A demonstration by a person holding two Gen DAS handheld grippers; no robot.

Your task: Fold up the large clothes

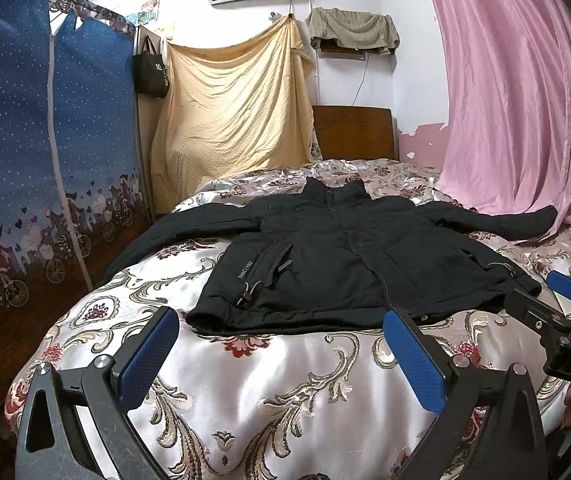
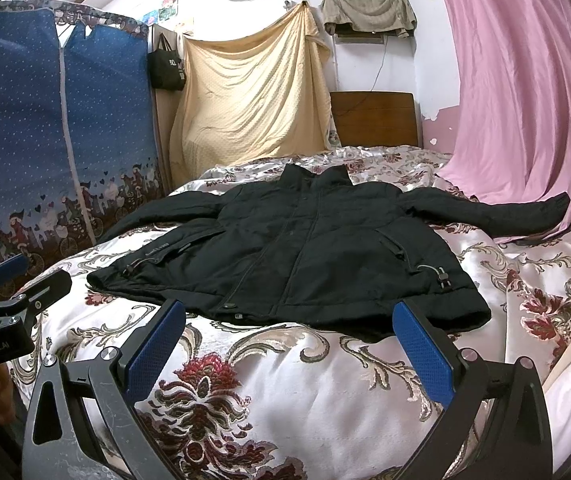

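A black jacket (image 1: 345, 264) lies flat, front up, on the bed, collar at the far end and both sleeves spread out to the sides. It also shows in the right wrist view (image 2: 305, 256). My left gripper (image 1: 281, 320) is open and empty, just short of the jacket's hem on its left half. My right gripper (image 2: 289, 312) is open and empty, at the hem on the right half. The right gripper shows at the right edge of the left wrist view (image 1: 557, 300). The left gripper shows at the left edge of the right wrist view (image 2: 13, 280).
The bed has a shiny floral bedspread (image 1: 269, 392). A blue fabric wardrobe (image 1: 45, 160) stands along the left side. A pink curtain (image 1: 525, 100) hangs on the right and reaches the bed. A wooden headboard (image 1: 353, 132) and a yellow hanging cloth (image 1: 233, 112) are at the far end.
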